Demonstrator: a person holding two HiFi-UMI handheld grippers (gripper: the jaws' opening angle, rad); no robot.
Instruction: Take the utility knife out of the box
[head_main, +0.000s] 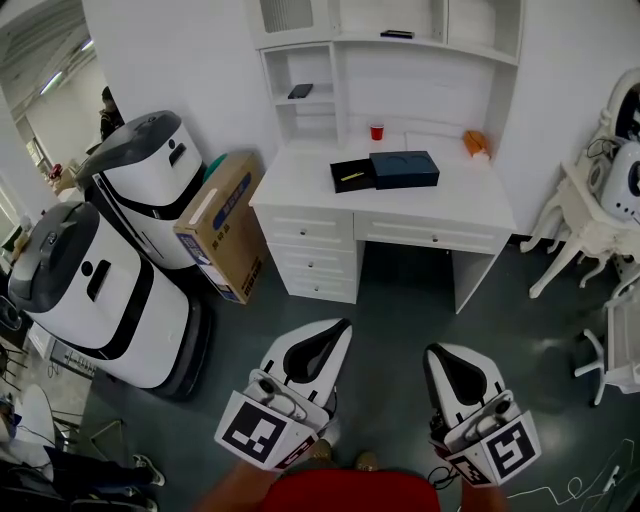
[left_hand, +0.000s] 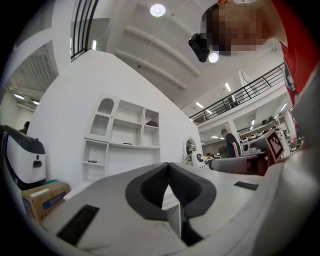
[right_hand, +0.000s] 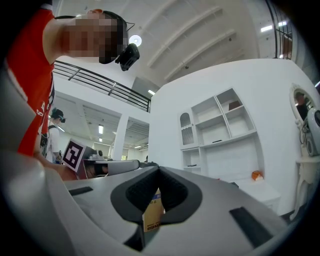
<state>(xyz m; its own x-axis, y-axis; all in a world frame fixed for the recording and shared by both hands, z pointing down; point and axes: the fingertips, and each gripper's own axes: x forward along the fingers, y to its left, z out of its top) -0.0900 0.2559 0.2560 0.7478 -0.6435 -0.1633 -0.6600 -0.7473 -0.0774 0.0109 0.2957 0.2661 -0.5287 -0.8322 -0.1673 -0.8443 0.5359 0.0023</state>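
Both empty, clenched tongs, left tongs (head_main: 338, 328) and right tongs (head_main: 432, 354), stand well short of the worktop (head_main: 300, 186), where the utility knife (head_main: 352, 177) lies crosswise in the open box (head_main: 363, 185), more in line with the left.

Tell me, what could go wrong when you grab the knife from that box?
The utility knife looks thin and lies flat in the open black box, so a hand-held gripper might slip off it or drag the box across the desk. The left hand-held gripper and the right hand-held gripper are both shut; they must open first. The red cup behind could get knocked over.
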